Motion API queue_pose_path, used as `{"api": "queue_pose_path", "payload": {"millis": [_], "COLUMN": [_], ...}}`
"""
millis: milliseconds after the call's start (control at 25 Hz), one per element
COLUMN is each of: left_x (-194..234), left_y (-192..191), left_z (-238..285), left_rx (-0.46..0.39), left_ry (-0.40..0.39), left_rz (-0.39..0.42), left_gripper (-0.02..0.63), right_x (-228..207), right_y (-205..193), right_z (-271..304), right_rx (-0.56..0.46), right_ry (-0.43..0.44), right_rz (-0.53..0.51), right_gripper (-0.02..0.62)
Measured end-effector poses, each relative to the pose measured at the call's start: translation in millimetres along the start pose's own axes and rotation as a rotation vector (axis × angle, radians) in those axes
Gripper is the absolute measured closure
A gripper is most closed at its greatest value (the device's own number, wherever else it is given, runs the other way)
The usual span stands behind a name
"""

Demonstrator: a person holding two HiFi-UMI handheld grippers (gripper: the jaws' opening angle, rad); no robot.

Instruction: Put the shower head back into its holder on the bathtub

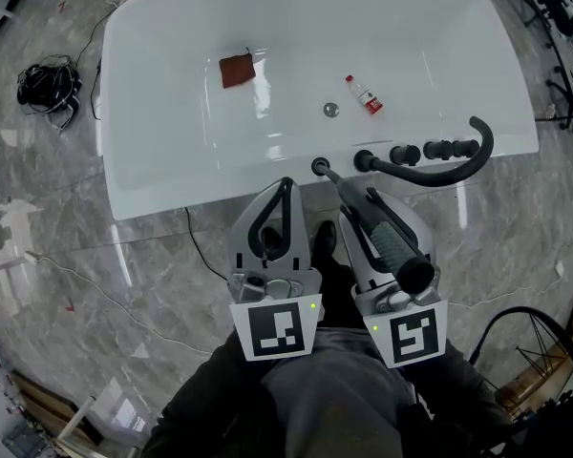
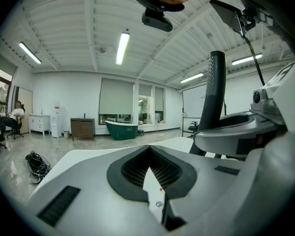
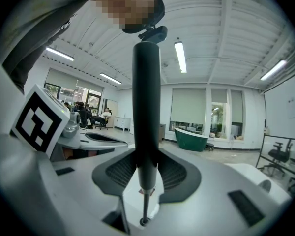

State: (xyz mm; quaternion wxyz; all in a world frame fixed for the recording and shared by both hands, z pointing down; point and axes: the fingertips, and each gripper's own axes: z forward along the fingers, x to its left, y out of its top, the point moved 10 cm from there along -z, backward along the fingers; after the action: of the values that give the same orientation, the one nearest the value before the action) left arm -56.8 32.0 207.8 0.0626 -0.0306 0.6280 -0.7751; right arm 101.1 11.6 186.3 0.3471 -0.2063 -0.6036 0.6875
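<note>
The shower head (image 1: 387,239) is a slim black handle, and my right gripper (image 1: 361,198) is shut on it, just in front of the near rim of the white bathtub (image 1: 172,175). A thin hose runs from its lower end to the round black holder (image 1: 319,167) on that rim. In the right gripper view the handle (image 3: 146,102) stands upright between the jaws, and the hose drops to the holder (image 3: 144,221). My left gripper (image 1: 285,184) hangs beside it on the left, shut and holding nothing, tips touching (image 2: 149,147). The handle (image 2: 214,92) shows at its right.
A curved black faucet spout (image 1: 449,168) and knobs (image 1: 406,154) sit on the rim right of the holder. Inside the tub lie a brown cloth (image 1: 237,70), a small bottle (image 1: 364,94) and the drain (image 1: 331,110). A cable bundle (image 1: 48,86) lies on the marble floor, left.
</note>
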Motion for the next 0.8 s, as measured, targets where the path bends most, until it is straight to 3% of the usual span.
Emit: {"api": "queue_pose_path", "payload": {"millis": [800], "left_x": [-1.0], "left_y": [-13.7], "left_z": [5.4], "left_rx": [0.013], "left_ry": [-0.005], "left_rz": [-0.018], "left_gripper": [0.603], "right_x": [3.1], "right_y": [-17.1], "right_z": [11.3], "right_rx": [0.026], "right_ry": [0.008], "right_rz": [0.017], "right_gripper": [0.456]}}
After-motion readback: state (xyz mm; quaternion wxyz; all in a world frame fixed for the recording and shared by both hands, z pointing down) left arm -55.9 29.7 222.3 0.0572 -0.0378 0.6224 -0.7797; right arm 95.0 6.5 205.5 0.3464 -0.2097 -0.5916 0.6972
